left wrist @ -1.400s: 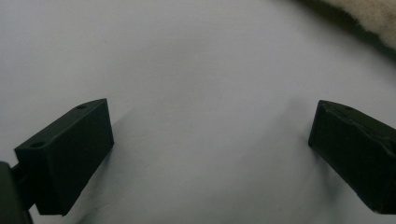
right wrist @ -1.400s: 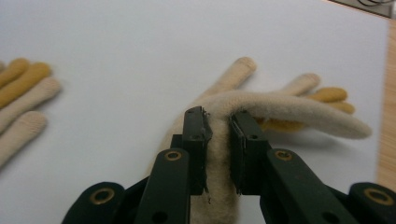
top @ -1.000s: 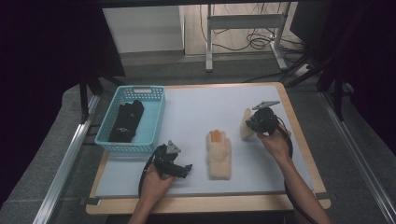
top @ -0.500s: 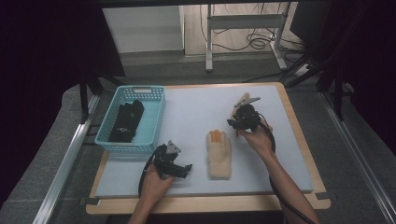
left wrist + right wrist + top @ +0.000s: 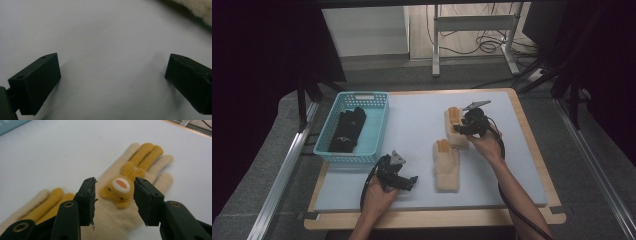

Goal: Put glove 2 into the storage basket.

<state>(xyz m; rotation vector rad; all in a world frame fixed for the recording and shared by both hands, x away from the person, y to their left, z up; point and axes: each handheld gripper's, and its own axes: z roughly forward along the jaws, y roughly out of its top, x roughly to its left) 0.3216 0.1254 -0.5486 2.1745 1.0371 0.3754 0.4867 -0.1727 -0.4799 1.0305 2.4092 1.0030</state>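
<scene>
Right gripper view has my right gripper [image 5: 115, 201] looking straight down at a cream glove [image 5: 130, 202] with a little bear face stitched on the back and orange middle fingers. The jaws have just been opening and now stand about halfway apart, with the bear face framed in the gap between them, but the pads aren't pressing on anything. That glove lies flat on the surface [image 5: 50, 157], fingers pointing away from me. A second glove [image 5: 42, 206] of the same kind pokes in at the lower left of that view, just beside the first one.

From the high view, the right gripper [image 5: 460, 129] sits over the glove [image 5: 454, 131] that's farther back on the surface [image 5: 412, 120], and the second glove [image 5: 446, 165] lies nearer to me, close to it.

My left gripper [image 5: 408, 181] rests low at the front of the surface, near the second glove. In the left gripper view the left gripper [image 5: 112, 77] has its jaws wide apart with nothing but bare surface between them, and a cream fuzzy edge of glove [image 5: 200, 10] in the top right corner.

Off to the left is a light blue basket [image 5: 374, 130] with dark gloves [image 5: 348, 129] inside.
</scene>
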